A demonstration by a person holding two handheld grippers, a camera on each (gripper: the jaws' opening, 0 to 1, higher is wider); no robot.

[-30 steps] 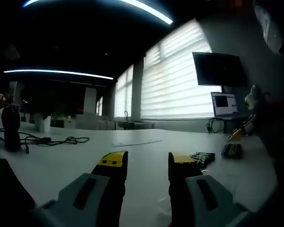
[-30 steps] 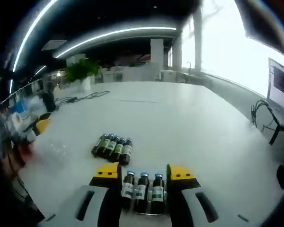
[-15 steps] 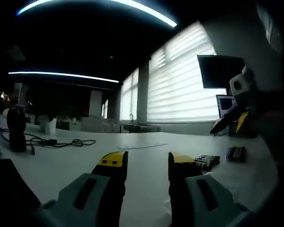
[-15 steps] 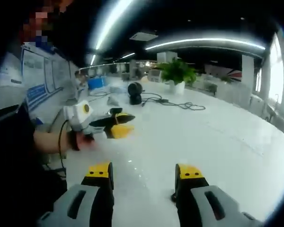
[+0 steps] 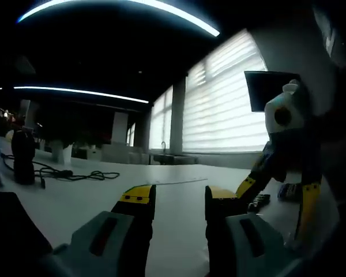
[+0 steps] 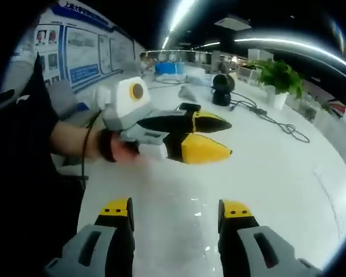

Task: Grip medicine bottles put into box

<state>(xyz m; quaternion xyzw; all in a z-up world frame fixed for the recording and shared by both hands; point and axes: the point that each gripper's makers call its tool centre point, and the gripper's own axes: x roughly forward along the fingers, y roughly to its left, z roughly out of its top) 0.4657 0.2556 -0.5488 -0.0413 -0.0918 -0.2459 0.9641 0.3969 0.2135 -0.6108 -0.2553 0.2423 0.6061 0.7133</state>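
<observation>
In the left gripper view, the left gripper (image 5: pixel 179 199), grey-bodied with yellow-tipped black jaws, is hovering low over the broad white table (image 5: pixel 86 193) with its jaws standing apart and nothing between them. Just past its right jaw, the small dark medicine bottles (image 5: pixel 259 201) are lying on their sides in a tight row on the tabletop, and a second dark cluster of bottles (image 5: pixel 289 191) is sitting a little farther to the right; both are partly hidden and too dim to count. The right gripper (image 5: pixel 279 190), a white and grey tool with yellow-edged jaws, is reaching into this view from the right and hanging just above those bottles. A black cylindrical device (image 5: pixel 23 163) is standing on the far left of the table with a black cable (image 5: pixel 75 173) trailing from it, and a dark wall-mounted screen (image 5: pixel 265 89) is hanging beside the bright slatted window blinds (image 5: pixel 225 109). In the right gripper view, the right gripper (image 6: pixel 176 210) is pointing across bare white table (image 6: pixel 288 173), its jaws spread wide and holding nothing. The left gripper (image 6: pixel 216 138) is crossing this view from the left, gripped by a person's hand (image 6: pixel 118 149), with its two jaws pointing right and lying fairly close together. A green potted plant (image 6: pixel 281 78) is standing at the far edge of the table. No box can be made out.
</observation>
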